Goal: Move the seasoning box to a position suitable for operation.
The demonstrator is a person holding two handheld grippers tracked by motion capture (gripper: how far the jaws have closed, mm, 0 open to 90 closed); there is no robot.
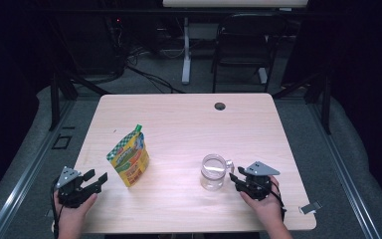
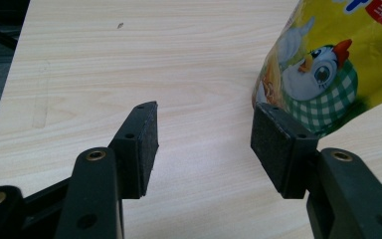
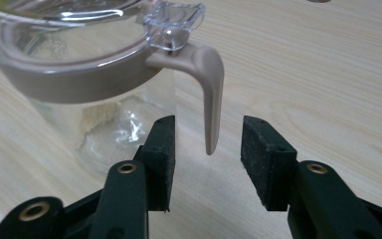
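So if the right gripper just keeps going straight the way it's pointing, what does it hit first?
Most likely the beige handle of the clear jar: it hangs in line with the open gap of the right gripper, though depth is hard to judge.

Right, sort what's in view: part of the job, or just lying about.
In the job:
- clear jug, beige handle between the right gripper jaws
- yellow snack bag, just ahead of the left gripper

Lying about:
- small grey clip at the table edge
- black chair beyond

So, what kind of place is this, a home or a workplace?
Probably a lab or recording room, not a home. A bare wooden table with a cable hole stands on grey carpet, loose cables run across the floor behind it, and a black folding chair waits among dark surroundings.
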